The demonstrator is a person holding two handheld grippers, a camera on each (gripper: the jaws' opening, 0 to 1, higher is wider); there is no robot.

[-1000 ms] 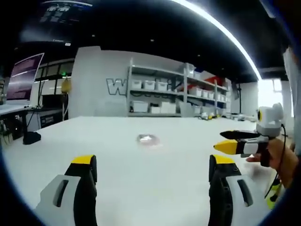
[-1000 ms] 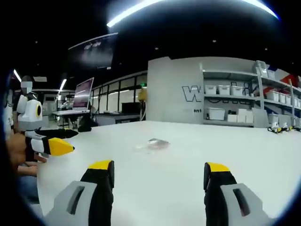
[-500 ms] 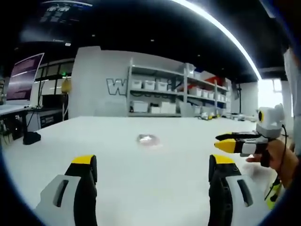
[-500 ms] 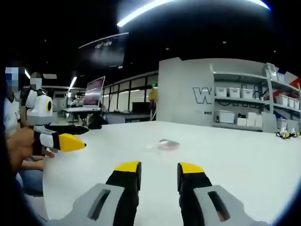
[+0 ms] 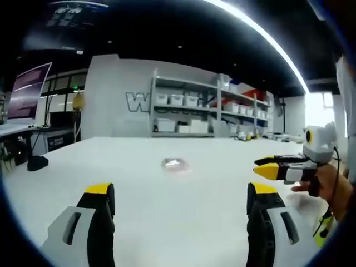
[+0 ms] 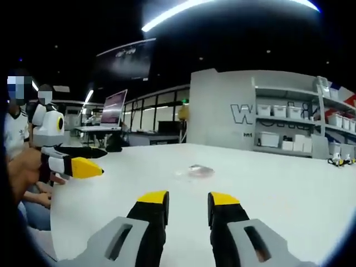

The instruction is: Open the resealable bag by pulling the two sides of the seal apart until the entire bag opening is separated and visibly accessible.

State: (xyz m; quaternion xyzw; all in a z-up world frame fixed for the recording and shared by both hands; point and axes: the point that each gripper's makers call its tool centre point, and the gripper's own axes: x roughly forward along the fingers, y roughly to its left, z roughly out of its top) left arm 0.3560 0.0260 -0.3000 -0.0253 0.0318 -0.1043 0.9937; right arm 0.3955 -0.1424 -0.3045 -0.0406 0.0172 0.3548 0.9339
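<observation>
Yellow-tipped left gripper [image 5: 181,203] jaws wide, right gripper [image 6: 187,204] jaws narrowly parted, bag [image 5: 174,164] well ahead

Broad white table [image 5: 167,211], small clear resealable bag [image 5: 175,164] lying flat mid-table, dark object [image 5: 37,162] at far-left edge

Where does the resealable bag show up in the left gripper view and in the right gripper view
Left gripper view: resealable bag lies on the white table, centre, beyond the claw.
Right gripper view: resealable bag sits just right of centre, above the claw tips.
Shared landmark: the shelving with white bins.
</observation>
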